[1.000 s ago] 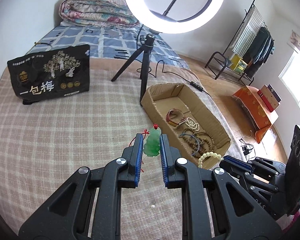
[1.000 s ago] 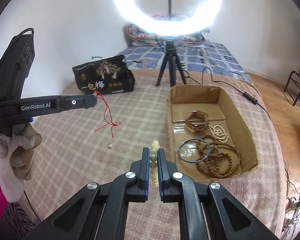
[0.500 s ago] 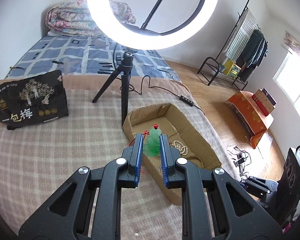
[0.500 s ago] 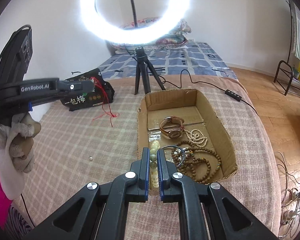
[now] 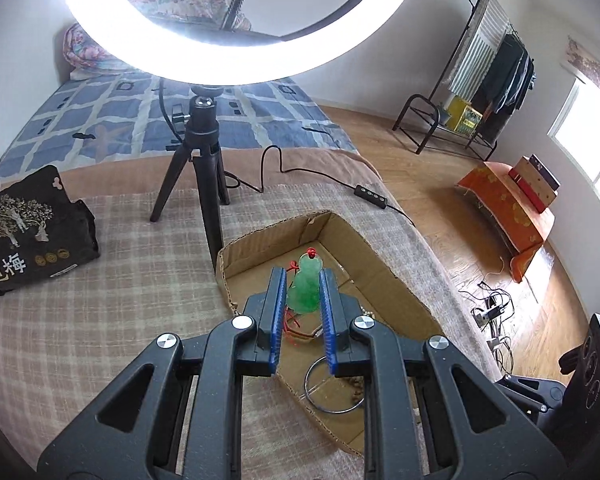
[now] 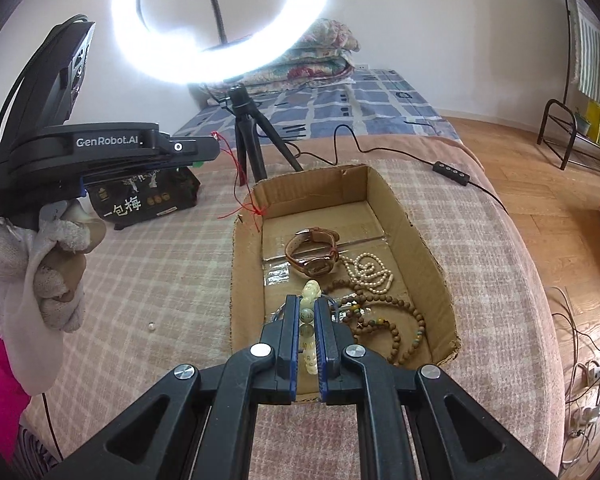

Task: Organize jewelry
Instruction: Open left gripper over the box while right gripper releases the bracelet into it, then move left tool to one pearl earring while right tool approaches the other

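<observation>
My left gripper (image 5: 302, 276) is shut on a green jade pendant (image 5: 307, 286) whose red cord (image 6: 242, 184) dangles over the near-left corner of the cardboard box (image 6: 428, 256). In the right wrist view that gripper (image 6: 204, 152) hovers left of the box, held by a gloved hand (image 6: 40, 256). My right gripper (image 6: 308, 306) is shut on a pale bead bracelet (image 6: 310, 292), above the box's front part. Inside the box lie a brown watch (image 6: 314, 254), a white pearl string (image 6: 370, 270), brown bead strands (image 6: 392, 320) and a metal bangle (image 5: 332, 386).
A ring light (image 6: 220, 20) on a black tripod (image 5: 202, 168) stands just behind the box, its cable (image 6: 452, 170) trailing right. A black printed bag (image 5: 28, 232) sits at the left. A small loose bead (image 6: 151, 325) lies on the checked blanket (image 6: 160, 264).
Both grippers have moved to the box: the left one carried the pendant right until it hangs over the box's corner, the right one brought the bracelet forward over the box's front.
</observation>
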